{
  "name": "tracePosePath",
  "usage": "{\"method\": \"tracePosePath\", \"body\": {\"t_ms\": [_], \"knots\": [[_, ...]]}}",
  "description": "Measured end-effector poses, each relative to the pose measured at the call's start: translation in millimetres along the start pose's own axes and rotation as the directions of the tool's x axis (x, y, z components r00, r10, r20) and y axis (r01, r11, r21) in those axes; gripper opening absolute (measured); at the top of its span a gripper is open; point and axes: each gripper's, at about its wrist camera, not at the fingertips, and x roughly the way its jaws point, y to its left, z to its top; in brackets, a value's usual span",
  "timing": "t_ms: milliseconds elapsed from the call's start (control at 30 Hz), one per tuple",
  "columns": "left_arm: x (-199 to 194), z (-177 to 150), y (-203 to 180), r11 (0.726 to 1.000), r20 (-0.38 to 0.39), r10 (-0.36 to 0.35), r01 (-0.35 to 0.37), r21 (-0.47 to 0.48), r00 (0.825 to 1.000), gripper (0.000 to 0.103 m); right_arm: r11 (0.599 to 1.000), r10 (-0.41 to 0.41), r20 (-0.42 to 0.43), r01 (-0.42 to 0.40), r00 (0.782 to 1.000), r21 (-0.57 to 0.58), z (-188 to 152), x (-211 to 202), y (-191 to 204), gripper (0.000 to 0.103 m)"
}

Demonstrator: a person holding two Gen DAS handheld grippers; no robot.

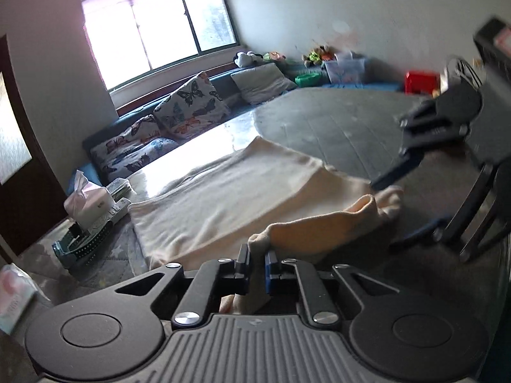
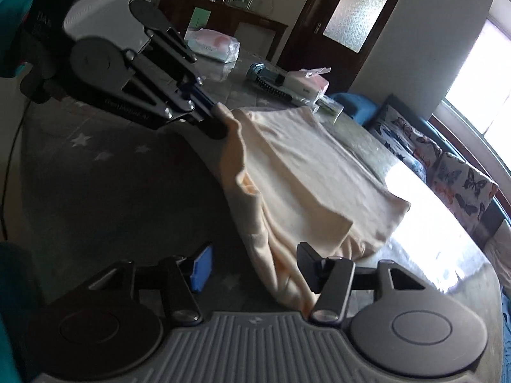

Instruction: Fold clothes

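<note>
Left tool (image 1: 256, 260) pinching cream garment (image 1: 230, 198)

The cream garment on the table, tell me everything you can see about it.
The cream garment is a soft, knit-looking piece in pale peach-cream, lying mostly flat on the grey table, already folded over on itself. Its near edge is bunched and lifted, with a sleeve opening showing. The left gripper is shut on a pinch of that edge and holds it up. The right gripper stands open, the cloth's loose end lying between its fingers, ungripped.
</note>
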Motion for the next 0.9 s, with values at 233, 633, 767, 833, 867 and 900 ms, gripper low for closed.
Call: {"method": "tracePosePath", "body": {"t_ms": [233,633,767,833,867,900], "knots": [[5,1,5,1.0,-0.004,-0.026,0.026,-0.003,1.0,0.013,0.992,0.065,-0.008,-0.064,0.998,0.108,16,29,-31,0.018],[0,-40,-18,0.973,-0.043,0.136,-0.125,0.192,0.99,0.041,0.977,0.085,0.025,-0.088,0.996,0.194,28,23,-53,0.01],[0,-45,-15,0.965,-0.05,0.151,-0.137,0.223,0.987,0.015,0.979,0.073,0.035,-0.079,0.997,0.19,26,16,-48,0.008],[-8,-43,-17,0.968,-0.04,0.137,-0.125,0.216,0.99,0.008,0.981,0.066,0.047,-0.073,0.997,0.179,25,10,-45,0.008],[-13,-42,-18,0.97,-0.034,0.129,-0.119,0.213,0.991,0.007,0.982,0.06,0.053,-0.069,0.997,0.176,25,6,-43,0.008],[-17,-40,-18,0.971,-0.028,0.121,-0.113,0.209,0.992,0.006,0.983,0.054,0.058,-0.063,0.997,0.17,25,1,-42,0.008]]}}
